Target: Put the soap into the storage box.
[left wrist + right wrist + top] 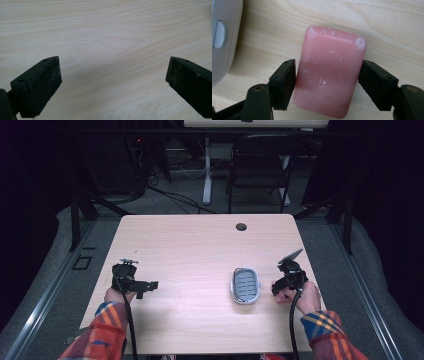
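pink soap bar (329, 72) clamped between right hand-held gripper (327, 82) jaws, beside grey soap dish (245, 285); left hand-held gripper (113, 77) released

Pale wood-grain tabletop (200, 250), round cable hole (241, 227) near its far edge, grey ridged soap dish (245, 285) lying toward the right edge, pink soap bar (329, 72) flat on the wood just beside the dish
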`<act>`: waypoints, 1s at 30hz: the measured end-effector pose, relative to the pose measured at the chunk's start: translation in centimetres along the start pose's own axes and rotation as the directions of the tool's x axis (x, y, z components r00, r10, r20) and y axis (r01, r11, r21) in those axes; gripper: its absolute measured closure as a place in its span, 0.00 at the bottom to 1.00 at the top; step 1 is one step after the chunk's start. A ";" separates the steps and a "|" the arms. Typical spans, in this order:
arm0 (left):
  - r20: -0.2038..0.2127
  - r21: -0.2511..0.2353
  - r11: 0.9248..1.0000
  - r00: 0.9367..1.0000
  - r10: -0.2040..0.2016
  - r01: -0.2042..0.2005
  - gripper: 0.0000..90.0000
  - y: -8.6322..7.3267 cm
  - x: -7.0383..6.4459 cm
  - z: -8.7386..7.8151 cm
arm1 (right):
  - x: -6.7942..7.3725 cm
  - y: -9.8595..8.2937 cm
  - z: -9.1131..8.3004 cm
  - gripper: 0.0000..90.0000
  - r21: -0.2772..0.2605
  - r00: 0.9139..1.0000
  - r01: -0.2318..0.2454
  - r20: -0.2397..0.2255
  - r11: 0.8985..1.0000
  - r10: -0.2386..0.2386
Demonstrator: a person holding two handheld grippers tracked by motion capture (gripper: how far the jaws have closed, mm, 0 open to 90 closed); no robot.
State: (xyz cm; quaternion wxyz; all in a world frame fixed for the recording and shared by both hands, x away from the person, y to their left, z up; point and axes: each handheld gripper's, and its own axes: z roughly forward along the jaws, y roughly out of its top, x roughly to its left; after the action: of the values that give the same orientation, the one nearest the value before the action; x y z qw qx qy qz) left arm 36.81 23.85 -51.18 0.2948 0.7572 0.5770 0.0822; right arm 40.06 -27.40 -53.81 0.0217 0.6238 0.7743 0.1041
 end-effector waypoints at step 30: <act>0.002 0.009 1.000 1.000 0.003 -0.003 0.00 0.0 0.0 0.0 | -0.6 -0.1 -0.1 0.41 0.025 0.999 0.029 -0.018 0.999 -0.029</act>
State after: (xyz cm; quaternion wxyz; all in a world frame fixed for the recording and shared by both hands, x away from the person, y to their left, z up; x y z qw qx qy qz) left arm 36.79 23.82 -51.16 0.2917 0.7595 0.5761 0.0792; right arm 40.06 -28.03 -53.75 0.0086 0.6119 0.7846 0.0995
